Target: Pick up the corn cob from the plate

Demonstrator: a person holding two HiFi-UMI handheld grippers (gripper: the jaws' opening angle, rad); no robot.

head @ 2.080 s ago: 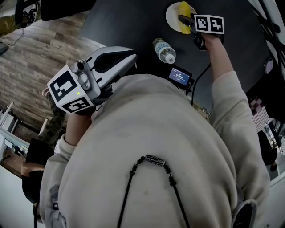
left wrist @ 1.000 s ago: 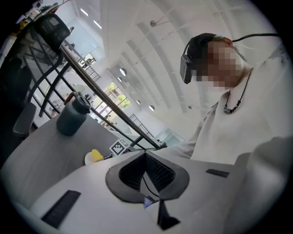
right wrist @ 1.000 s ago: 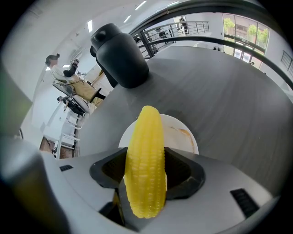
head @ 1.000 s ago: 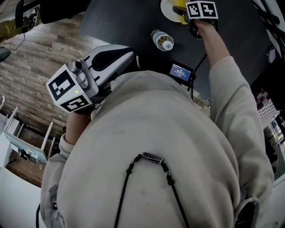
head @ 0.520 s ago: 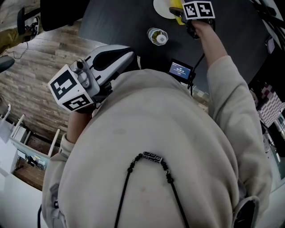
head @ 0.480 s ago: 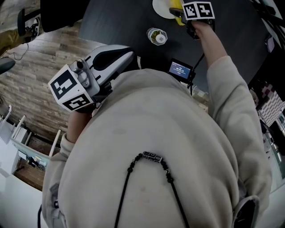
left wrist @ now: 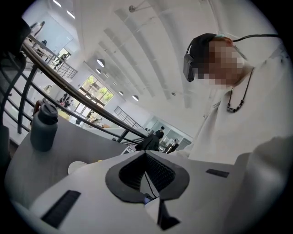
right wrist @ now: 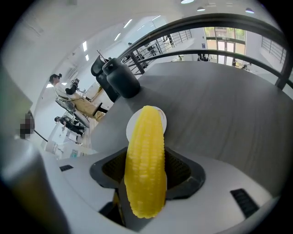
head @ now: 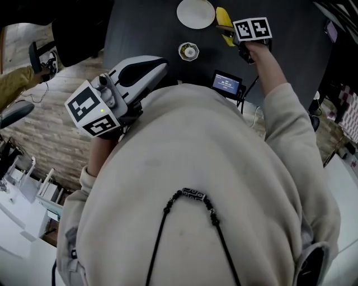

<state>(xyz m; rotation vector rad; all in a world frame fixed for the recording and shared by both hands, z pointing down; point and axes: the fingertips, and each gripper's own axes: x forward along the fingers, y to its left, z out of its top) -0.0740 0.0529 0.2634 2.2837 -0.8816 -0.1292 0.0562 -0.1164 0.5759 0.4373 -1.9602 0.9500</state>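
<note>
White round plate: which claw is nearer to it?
Right. The right claw, gripping the yellow corn cob, is just beside the white round plate; the left claw sits near the person's chest.

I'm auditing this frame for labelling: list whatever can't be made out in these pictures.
Head view: the right gripper has jaws too small and partly under its marker cube to read; only the right gripper view shows them on the corn cob.
Right gripper view: the plate is mostly behind the corn cob.
Head view: print on the small screen is too small to read.
</note>
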